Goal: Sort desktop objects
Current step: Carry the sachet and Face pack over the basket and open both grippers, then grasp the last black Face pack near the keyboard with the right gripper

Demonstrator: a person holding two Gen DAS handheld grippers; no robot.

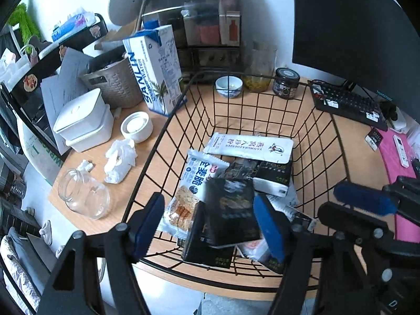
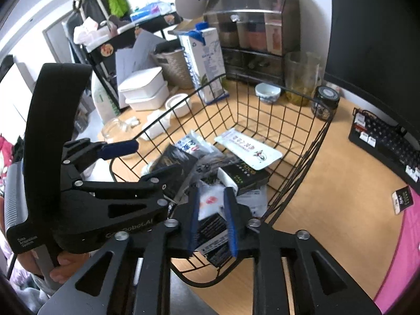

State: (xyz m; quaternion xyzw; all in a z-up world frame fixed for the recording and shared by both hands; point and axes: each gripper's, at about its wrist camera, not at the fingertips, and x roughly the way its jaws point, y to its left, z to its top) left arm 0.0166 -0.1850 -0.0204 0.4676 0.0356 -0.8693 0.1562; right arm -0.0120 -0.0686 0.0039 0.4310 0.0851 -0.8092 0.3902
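A black wire basket on the wooden desk holds several snack packets: a white sachet, a cracker pack, black packets. My left gripper is open above the basket's near edge; a dark packet lies blurred between its pads, not clamped. It also shows in the right wrist view. My right gripper hovers over the basket's near right corner, its pads a narrow gap apart with nothing clearly held; it shows in the left wrist view.
Left of the basket stand a milk carton, white lidded boxes, a round white dish, crumpled tissue and a glass jar. Behind are a bowl, a dark jar, a keyboard and a monitor.
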